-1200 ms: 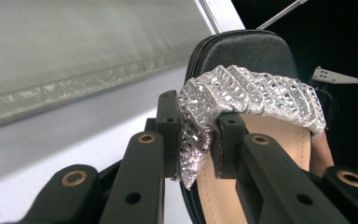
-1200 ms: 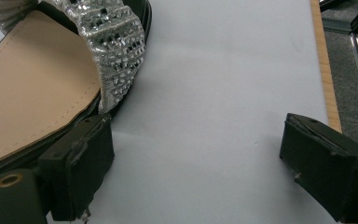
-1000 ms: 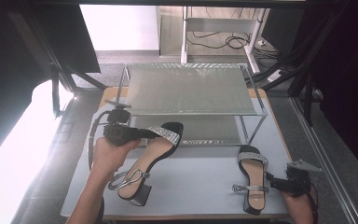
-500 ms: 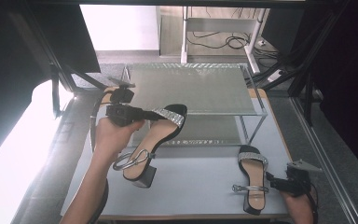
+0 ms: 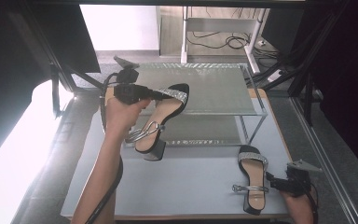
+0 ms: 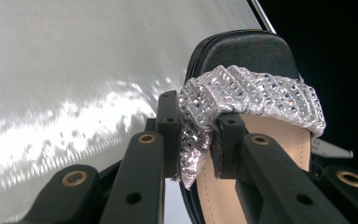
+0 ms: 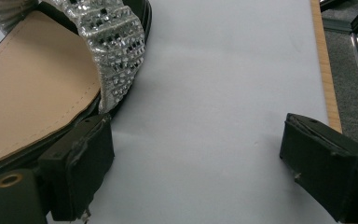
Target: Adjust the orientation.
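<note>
Grey tabletop (image 5: 196, 182) below, the left gripper (image 5: 156, 94), jaws clamped on a raised sandal's (image 5: 161, 119) glitter strap (image 6: 251, 93), probably carries it toward the rack (image 5: 205, 88) upper centre; next, lowering flat. Right gripper (image 5: 272, 183) gapes beside the other sandal (image 5: 253, 179), lower right.

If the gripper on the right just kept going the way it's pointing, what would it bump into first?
Probably nothing soon: the right gripper has its jaws open over the bare white table top. The sandal lies beside its one jaw, seemingly just off the line; depth is hard to judge.
</note>
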Motion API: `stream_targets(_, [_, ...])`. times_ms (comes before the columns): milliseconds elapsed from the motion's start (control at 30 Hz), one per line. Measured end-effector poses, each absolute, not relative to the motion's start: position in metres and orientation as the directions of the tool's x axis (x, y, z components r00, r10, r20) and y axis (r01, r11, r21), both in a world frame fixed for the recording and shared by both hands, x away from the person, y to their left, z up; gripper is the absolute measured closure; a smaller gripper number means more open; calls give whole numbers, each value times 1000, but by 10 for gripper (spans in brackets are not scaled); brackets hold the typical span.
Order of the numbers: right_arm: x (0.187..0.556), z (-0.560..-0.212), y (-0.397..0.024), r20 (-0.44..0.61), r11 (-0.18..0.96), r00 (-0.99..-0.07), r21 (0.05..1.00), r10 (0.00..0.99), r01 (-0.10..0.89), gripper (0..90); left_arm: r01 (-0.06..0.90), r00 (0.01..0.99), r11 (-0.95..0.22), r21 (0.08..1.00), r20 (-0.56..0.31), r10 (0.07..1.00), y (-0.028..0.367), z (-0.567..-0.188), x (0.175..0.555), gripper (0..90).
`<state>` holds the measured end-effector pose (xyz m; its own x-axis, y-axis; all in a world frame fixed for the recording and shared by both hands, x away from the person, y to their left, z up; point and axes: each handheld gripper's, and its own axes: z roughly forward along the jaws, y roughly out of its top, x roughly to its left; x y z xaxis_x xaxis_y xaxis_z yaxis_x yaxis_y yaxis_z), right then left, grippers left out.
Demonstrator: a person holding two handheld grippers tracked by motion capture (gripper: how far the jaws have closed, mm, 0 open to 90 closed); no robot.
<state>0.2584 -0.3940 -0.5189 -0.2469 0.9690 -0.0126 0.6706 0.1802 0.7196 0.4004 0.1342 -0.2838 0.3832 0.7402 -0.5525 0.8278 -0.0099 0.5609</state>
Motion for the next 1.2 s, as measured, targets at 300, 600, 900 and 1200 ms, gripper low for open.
stream_targets(300, [258, -519, -394, -14, 182, -248, 719, 969, 670, 95, 837, 328, 68, 542, -598, 731, 135, -292, 433, 767])
stream_targets(600, [258, -519, -394, -13, 179, -246, 723, 969, 668, 95, 831, 277, 126, 542, -600, 750, 133, -290, 461, 768])
stream_targets(900, [258, -519, -394, -13, 180, -246, 723, 969, 667, 95, 830, 213, 173, 530, -589, 780, 135, -295, 489, 768])
stream_targets(1200, [258, -519, -394, -12, 178, -246, 723, 969, 667, 95, 818, 157, 241, 523, -605, 781, 140, -306, 516, 767])
